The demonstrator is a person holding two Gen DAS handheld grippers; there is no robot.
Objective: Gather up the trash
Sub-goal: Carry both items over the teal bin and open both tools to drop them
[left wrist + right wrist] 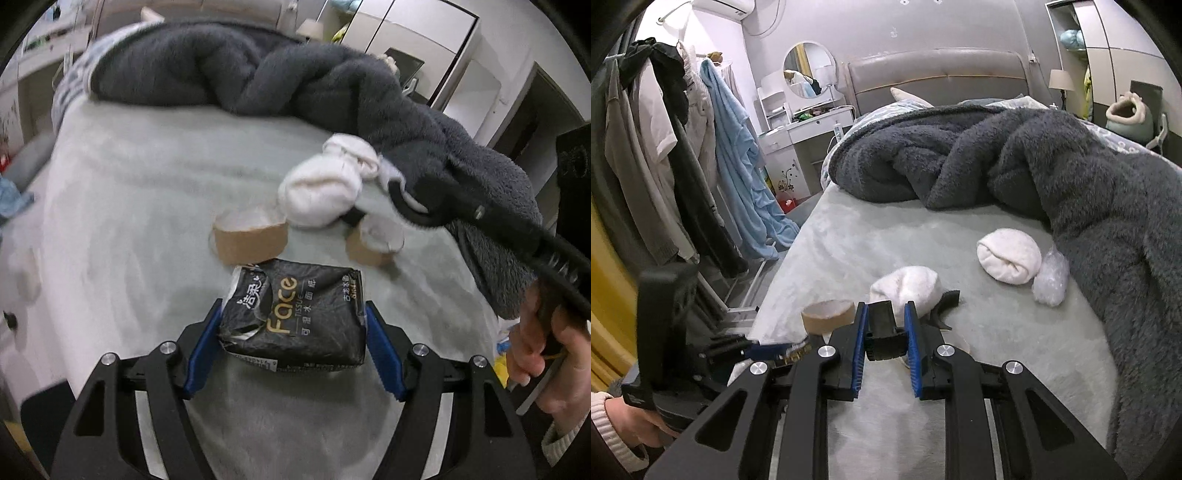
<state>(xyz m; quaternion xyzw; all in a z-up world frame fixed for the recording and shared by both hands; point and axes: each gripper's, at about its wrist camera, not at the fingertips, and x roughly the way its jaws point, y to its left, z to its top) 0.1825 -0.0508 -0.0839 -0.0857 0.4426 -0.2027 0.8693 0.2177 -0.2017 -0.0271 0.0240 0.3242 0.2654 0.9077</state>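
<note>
A black tissue pack (pixel 295 314) with gold "Face" lettering sits between the blue pads of my left gripper (pixel 293 308), which is shut on it just above the grey-green bed sheet (pixel 147 221). My right gripper (pixel 885 307) is shut on a small black plastic piece (pixel 884 328), held a little above the sheet. In the left wrist view the right gripper (pixel 356 218) reaches in from the right, next to a rolled white sock (pixel 321 192). Two cardboard tape cores (pixel 251 240) (pixel 373 245) lie just beyond the pack. A crumpled clear plastic bag (pixel 1049 284) lies by the blanket.
A thick dark grey blanket (pixel 1052 166) is heaped over the far and right side of the bed. A second rolled white sock (pixel 1008 260) lies near it. Clothes hang on a rack (pixel 683 147) left of the bed. A person's hand (pixel 546 350) grips the right gripper's handle.
</note>
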